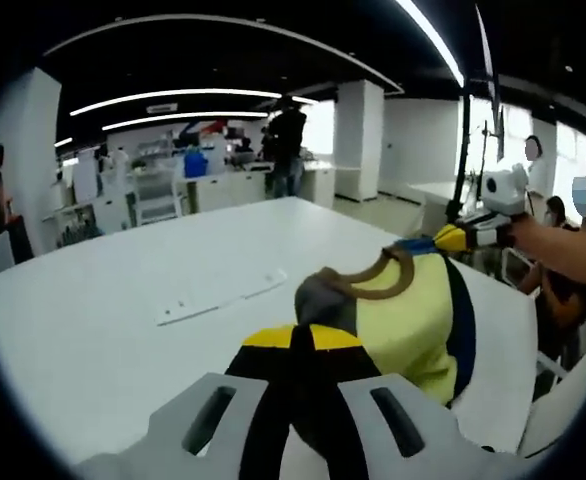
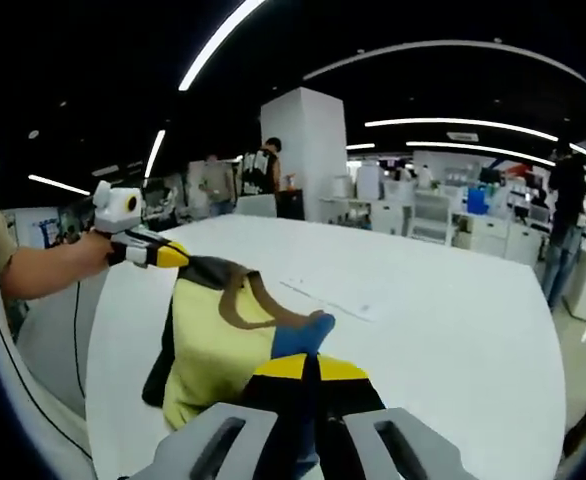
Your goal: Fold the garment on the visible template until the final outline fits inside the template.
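the garment (image 1: 405, 322), a yellow top with dark side panels and a brown collar, was held up off the white worktop (image 1: 103, 320), stretched between the two hand-held grippers. the left hand-held gripper (image 1: 303, 345) had its jaws together, clamped on a grey edge of the cloth; the right hand-held gripper (image 2: 308, 368) was likewise clamped on a blue edge. the template (image 1: 221, 297) appeared as a faint pale sheet lying flat on the worktop, apart from the garment and beyond it. risk 1: both grips sat near cloth edges, so uneven tension could likely pull an edge free and drop one side. risk 2: lowering the garment where it hung would probably place it off the template, since it hung to one side of the sheet. risk 3: the cloth hung near the worktop edge, so slack could let it slide over that edge.
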{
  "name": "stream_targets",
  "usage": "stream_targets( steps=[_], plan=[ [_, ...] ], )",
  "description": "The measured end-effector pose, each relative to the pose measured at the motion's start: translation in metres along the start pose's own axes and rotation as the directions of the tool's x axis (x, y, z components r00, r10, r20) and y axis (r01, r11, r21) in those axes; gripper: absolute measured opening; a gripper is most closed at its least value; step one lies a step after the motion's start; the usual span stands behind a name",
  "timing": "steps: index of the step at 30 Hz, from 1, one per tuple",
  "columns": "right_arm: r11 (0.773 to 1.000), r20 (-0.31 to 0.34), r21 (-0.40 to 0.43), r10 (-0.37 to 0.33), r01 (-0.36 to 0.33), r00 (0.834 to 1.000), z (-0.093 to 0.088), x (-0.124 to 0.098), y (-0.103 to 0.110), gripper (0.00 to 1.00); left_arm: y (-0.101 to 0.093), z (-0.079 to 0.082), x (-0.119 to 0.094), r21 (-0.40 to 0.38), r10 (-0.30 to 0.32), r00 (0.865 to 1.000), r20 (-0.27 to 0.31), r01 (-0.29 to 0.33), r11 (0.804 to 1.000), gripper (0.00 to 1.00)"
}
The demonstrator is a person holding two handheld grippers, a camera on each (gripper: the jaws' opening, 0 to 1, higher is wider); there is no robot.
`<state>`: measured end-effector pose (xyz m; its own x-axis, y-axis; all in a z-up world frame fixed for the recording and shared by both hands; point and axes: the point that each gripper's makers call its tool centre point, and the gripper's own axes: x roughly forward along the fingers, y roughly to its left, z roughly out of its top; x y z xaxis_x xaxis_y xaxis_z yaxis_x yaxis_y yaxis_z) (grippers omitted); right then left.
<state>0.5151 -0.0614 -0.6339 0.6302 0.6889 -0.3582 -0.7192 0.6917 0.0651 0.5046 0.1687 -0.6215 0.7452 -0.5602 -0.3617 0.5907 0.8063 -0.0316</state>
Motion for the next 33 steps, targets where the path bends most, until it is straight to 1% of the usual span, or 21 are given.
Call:
stream_targets(
  steps=[2, 5, 7, 10, 13, 17, 20, 21, 23, 26, 29, 33],
  plan=[
    [1.0, 0.006, 0.001, -0.002, 0.002, 1.0, 0.003, 0.005, -0.006, 0.0, 0.007, 0.005, 0.007, 0.008, 0.008, 1.0, 0.006, -0.008, 1.0, 0.01],
    [1.0, 0.001, -0.001, -0.006, 0.006, 1.0, 0.004, 0.015, -0.014, 0.0, 0.014, 0.008, 0.016, 0.02, 0.018, 1.0, 0.004, -0.018, 1.0, 0.01],
    [1.0, -0.006, -0.001, -0.01, 0.01, 1.0, 0.003, 0.022, -0.02, 0.0, 0.021, 0.006, 0.025, 0.028, 0.029, 1.0, 0.0, -0.029, 0.999, 0.01],
    [1.0, -0.018, -0.007, -0.018, 0.017, 1.0, 0.0, 0.035, -0.029, 0.0, 0.032, -0.001, 0.037, 0.032, 0.046, 0.999, -0.017, -0.045, 0.998, 0.01],
    [1.0, -0.045, -0.008, -0.031, 0.03, 0.998, -0.009, 0.052, -0.04, 0.0, 0.044, -0.011, 0.052, 0.031, 0.062, 0.997, -0.043, -0.061, 0.998, 0.01],
    [0.999, -0.076, 0.001, -0.049, 0.049, 0.996, -0.022, 0.069, -0.053, 0.0, 0.055, -0.024, 0.069, 0.036, 0.081, 0.994, -0.071, -0.079, 0.996, 0.01],
    [0.998, -0.097, 0.01, -0.055, 0.056, 0.994, -0.031, 0.079, -0.059, 0.0, 0.06, -0.035, 0.079, 0.049, 0.093, 0.99, -0.105, -0.088, 0.995, 0.01],
    [0.998, -0.109, 0.006, -0.06, 0.061, 0.992, -0.036, 0.084, -0.062, 0.0, 0.062, -0.042, 0.084, 0.049, 0.093, 0.988, -0.124, -0.087, 0.995, 0.01],
    [0.998, -0.14, 0.004, -0.063, 0.065, 0.988, -0.045, 0.091, -0.066, 0.0, 0.066, -0.053, 0.092, 0.056, 0.097, 0.982, -0.159, -0.089, 0.994, 0.01],
    [0.998, -0.186, 0.009, -0.063, 0.066, 0.98, -0.06, 0.1, -0.07, 0.0, 0.069, -0.066, 0.102, 0.052, 0.095, 0.976, -0.194, -0.086, 0.995, 0.01],
    [0.998, -0.228, 0.008, -0.061, 0.064, 0.972, -0.074, 0.108, -0.073, 0.0, 0.071, -0.076, 0.109, 0.057, 0.098, 0.97, -0.224, -0.087, 0.995, 0.01],
    [0.998, -0.266, 0.0, -0.06, 0.062, 0.962, -0.086, 0.115, -0.077, 0.0, 0.072, -0.088, 0.115, 0.058, 0.097, 0.96, -0.264, -0.085, 0.995, 0.01]
  ],
)
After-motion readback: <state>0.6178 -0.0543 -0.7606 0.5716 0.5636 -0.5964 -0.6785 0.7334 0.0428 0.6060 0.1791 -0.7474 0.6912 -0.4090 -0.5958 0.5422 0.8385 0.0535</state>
